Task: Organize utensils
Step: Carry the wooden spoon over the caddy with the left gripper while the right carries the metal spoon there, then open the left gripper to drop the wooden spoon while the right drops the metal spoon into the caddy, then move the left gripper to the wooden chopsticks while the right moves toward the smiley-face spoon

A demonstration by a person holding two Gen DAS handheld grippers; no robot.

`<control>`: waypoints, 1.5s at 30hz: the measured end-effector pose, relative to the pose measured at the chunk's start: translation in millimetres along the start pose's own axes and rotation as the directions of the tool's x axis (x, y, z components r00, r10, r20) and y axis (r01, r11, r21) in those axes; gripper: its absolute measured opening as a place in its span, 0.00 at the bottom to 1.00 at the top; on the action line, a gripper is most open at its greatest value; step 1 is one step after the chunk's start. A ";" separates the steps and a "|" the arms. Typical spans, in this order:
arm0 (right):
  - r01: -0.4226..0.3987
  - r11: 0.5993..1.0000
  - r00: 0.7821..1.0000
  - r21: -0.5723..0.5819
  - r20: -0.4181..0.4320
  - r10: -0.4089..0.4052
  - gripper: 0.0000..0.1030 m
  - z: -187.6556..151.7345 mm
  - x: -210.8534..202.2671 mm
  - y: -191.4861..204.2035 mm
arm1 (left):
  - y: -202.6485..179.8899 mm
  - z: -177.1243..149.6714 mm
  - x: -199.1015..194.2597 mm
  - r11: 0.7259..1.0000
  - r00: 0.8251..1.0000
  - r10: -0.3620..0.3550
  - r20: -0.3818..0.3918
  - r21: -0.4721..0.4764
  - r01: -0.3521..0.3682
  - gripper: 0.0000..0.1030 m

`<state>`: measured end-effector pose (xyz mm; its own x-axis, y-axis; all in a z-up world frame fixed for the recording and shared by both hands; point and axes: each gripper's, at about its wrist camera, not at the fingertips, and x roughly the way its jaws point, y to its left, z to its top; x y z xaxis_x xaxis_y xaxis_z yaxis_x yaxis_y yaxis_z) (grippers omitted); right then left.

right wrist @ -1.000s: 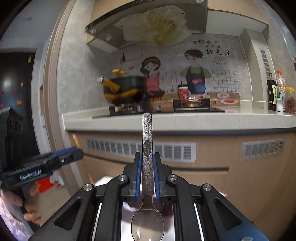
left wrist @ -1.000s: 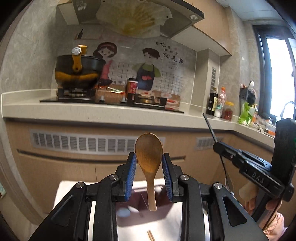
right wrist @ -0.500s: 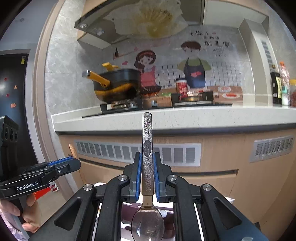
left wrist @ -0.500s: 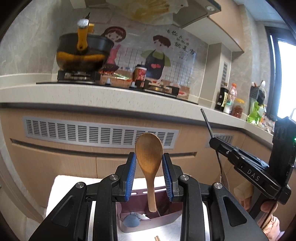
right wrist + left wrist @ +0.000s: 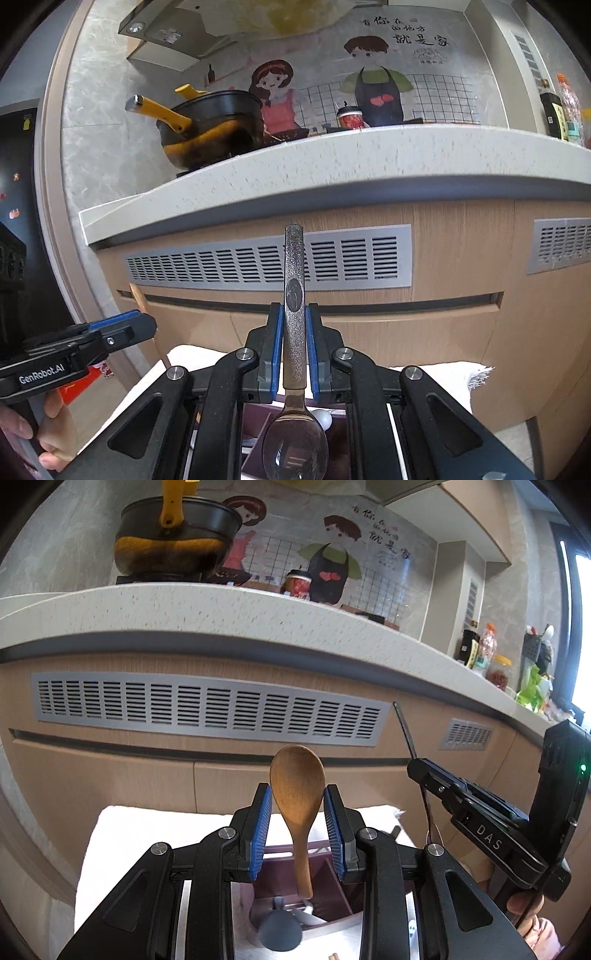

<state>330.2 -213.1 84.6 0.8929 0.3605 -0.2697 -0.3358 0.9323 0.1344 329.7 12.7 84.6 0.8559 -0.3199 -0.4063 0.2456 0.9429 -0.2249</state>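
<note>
L gripper (image 5: 297, 825): black frame, ribbed blue pads, jaws clamped on a wooden spoon (image 5: 297, 805) at the widest part of its bowl. Spoon is smooth brown wood with an oval bowl pointing up; its tapered handle hangs down to the box (image 5: 334, 886). Box is a maroon plastic bin, square-walled, divided inside; which compartment the handle tip is over can't be told. In the box, by the near wall: a grey rounded utensil (image 5: 279, 932) and a few pale pieces, too blurred to name.

R gripper (image 5: 294, 349): same build, jaws clenched on a metal spoon (image 5: 294, 332) around its flat handle. Handle is speckled grey steel, square-ended, with an oval stamp, sticking up. The shiny bowl hangs below the pads over the box (image 5: 255, 413), with a white spoon (image 5: 321, 419) seen just past it.

Box sits on a white cloth (image 5: 162, 823), fringed at the R edge in the R view. Beyond the box: wood-grain cabinet (image 5: 110, 775) w/ a slotted grey vent (image 5: 207, 710), speckled pale stone counter (image 5: 229, 609) above it. On the counter, a black-and-yellow pot (image 5: 173, 546), a red cup (image 5: 298, 585), and bottles (image 5: 480, 650) further R.
</note>
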 end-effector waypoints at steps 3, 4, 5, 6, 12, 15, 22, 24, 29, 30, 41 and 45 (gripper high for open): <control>0.002 1.000 1.000 0.017 -0.006 -0.002 0.35 -8.8 -0.7 -5.9 | 3.0 -7.3 5.9 1.000 1.000 -0.002 -0.026 -0.008 0.002 0.36; 0.008 1.000 1.000 0.023 -0.006 -0.008 0.42 -10.6 -3.5 -8.7 | 3.9 -9.2 6.1 1.000 1.000 0.002 -0.030 -0.011 -0.003 0.38; 0.020 0.999 1.000 0.026 -0.008 -0.019 0.44 -12.4 -7.0 -11.5 | 4.3 -10.8 5.4 1.000 0.999 0.007 -0.032 -0.012 -0.007 0.41; 0.038 0.999 0.999 0.023 -0.014 -0.038 0.44 -14.4 -12.3 -14.7 | 4.5 -12.5 3.6 1.000 0.999 0.013 -0.034 -0.013 -0.013 0.43; 0.112 0.994 0.992 0.000 -0.051 -0.112 0.46 -29.0 -45.7 -31.3 | 3.7 -25.9 -14.6 0.999 0.998 0.041 -0.055 -0.014 -0.042 0.49; 0.139 0.990 0.987 -0.015 -0.077 -0.140 0.46 -39.9 -64.3 -37.9 | 2.8 -36.1 -27.5 0.999 0.997 0.047 -0.068 -0.017 -0.048 0.51; 0.218 0.974 0.957 -0.066 -0.180 -0.226 0.73 -75.6 -95.4 -43.0 | 1.1 -81.9 -41.9 0.998 0.982 0.045 -0.183 -0.038 -0.053 0.56; 0.237 0.967 0.942 -0.091 -0.222 -0.252 0.76 -88.7 -96.2 -43.8 | 0.5 -98.1 -40.9 0.997 0.973 0.052 -0.225 -0.037 -0.062 0.56; 0.263 0.948 0.875 -0.182 -0.368 -0.313 0.84 -127.8 -78.7 -38.4 | 0.2 -136.9 -34.4 0.995 0.936 0.070 -0.346 -0.045 -0.092 0.56; 0.264 0.941 0.856 -0.211 -0.398 -0.329 0.84 -137.2 -73.2 -35.6 | -0.2 -144.2 -33.6 0.994 0.928 0.074 -0.365 -0.042 -0.096 0.56; 0.232 0.972 0.808 -0.040 -0.549 -0.215 0.99 -175.2 -39.8 -36.9 | 1.8 -171.0 -44.5 0.986 0.892 0.146 -0.428 -0.010 -0.166 0.60; 0.233 0.972 0.793 0.010 -0.581 -0.184 0.99 -180.4 -31.7 -48.9 | -1.7 -170.5 -48.1 0.987 0.893 0.150 -0.425 0.007 -0.162 0.60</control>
<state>264.2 -264.8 -85.4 0.5951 0.1315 -0.7928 -0.1156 0.9903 0.0775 210.5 10.7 -46.5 0.6072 -0.1839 -0.7730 0.1073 0.9829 -0.1496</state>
